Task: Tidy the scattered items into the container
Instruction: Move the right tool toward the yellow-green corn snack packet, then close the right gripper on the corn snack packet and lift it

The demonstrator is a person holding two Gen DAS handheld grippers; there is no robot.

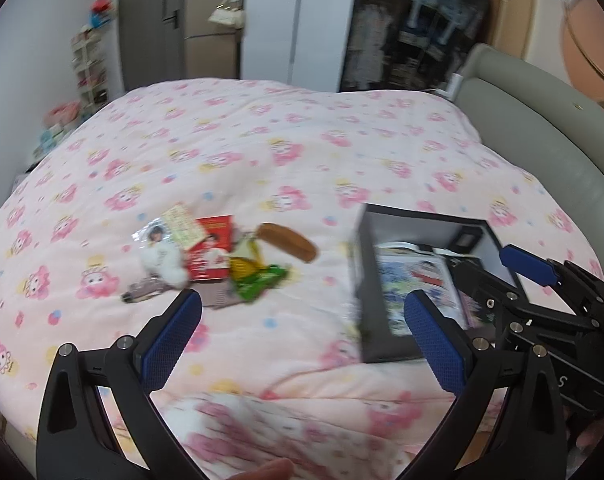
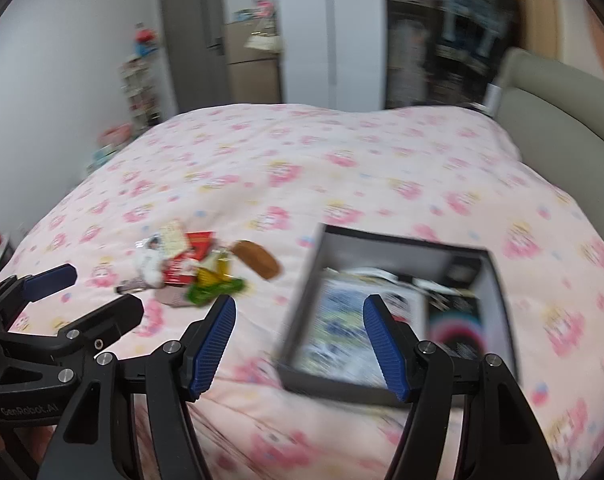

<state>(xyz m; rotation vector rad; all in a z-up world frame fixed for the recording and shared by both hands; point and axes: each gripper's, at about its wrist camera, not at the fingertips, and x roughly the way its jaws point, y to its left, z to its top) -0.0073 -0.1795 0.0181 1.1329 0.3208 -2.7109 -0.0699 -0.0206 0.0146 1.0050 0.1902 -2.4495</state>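
- left gripper (image 1: 302, 332): fingers spread wide, nothing between the pads, above the pink flowered quilt (image 1: 302, 152)
- right gripper (image 2: 299, 340): fingers spread, empty, over the near left corner of the box
- open black box (image 1: 422, 224): beyond the left gripper's right finger, printed sheets inside
- scattered pile just past the left gripper's left fingertip: red box (image 1: 212, 248), brown oblong item (image 1: 288, 242), green wrapper (image 1: 258, 280), white plush (image 1: 164, 262), cards
- frames blurred
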